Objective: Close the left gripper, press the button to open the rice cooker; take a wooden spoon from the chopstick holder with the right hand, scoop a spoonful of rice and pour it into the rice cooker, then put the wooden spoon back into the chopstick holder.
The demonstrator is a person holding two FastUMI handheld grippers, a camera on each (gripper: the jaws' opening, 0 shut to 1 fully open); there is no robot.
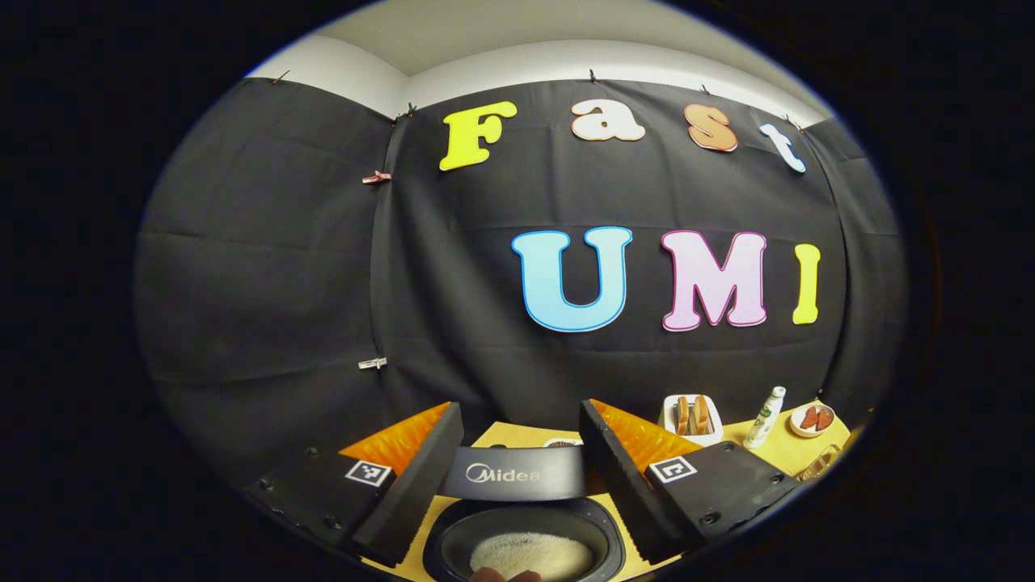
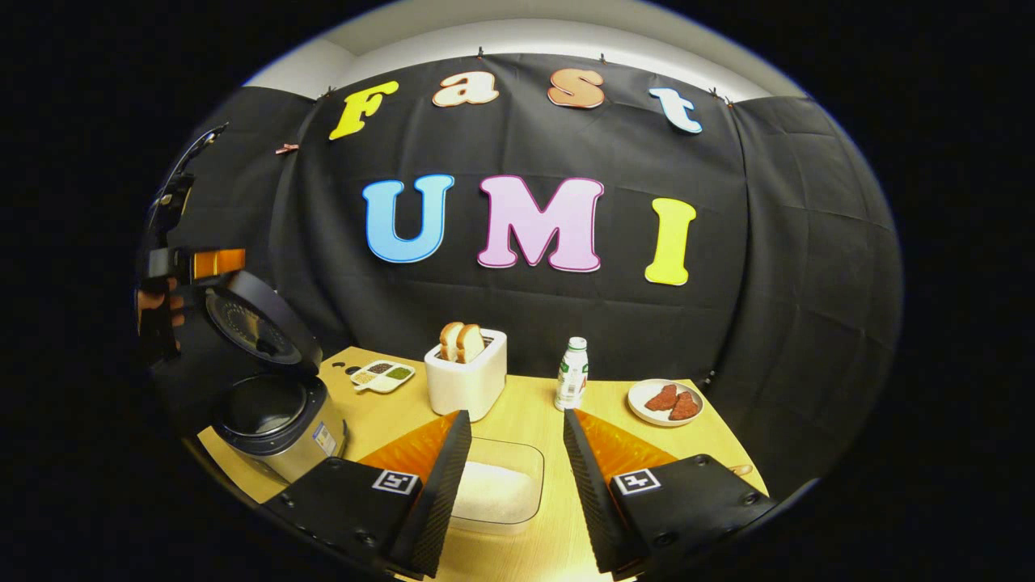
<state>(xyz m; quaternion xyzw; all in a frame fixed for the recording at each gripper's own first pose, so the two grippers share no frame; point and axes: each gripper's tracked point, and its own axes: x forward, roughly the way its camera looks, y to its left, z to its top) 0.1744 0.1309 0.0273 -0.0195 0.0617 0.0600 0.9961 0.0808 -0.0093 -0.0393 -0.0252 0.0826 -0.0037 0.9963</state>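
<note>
Rice cooker point(image 2: 271, 404) sat lid-up at the desk's point(image 2: 534, 420) left edge, rice already in pot. Left tongs point(image 1: 517, 469) and right tongs point(image 2: 509, 477) both released, empty. Risk: w/ no spoon held, right tongs might bump the rice tub point(image 2: 497, 489) just below.

Dim, sharp, fisheye-warped edges

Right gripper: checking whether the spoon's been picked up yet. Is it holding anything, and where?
Nothing. The right gripper is open above the rice container.
</note>
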